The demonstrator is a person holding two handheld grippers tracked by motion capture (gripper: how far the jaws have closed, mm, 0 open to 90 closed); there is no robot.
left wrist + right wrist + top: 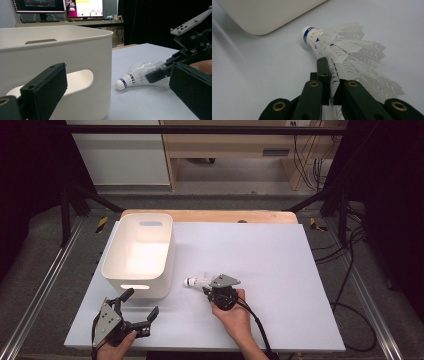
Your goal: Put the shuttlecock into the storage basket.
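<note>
A white feathered shuttlecock (197,281) with a blue-banded cork lies on its side on the white tabletop (280,255), cork toward the white plastic bin (137,251). My right gripper (206,290) is shut on the feather skirt (342,52), one jaw inside the skirt and one outside. From the left gripper view the shuttlecock (132,77) rests just right of the bin wall (82,55), with the right gripper (160,72) pinching its skirt. My left gripper (141,303) stands open near the table's front left, in front of the bin, holding nothing.
The bin is empty, with a handle slot (80,80) in its near wall. A wooden board edge (210,215) runs along the table's back. Black frame posts and cables (350,285) flank the table. Monitors (75,7) stand beyond the bin.
</note>
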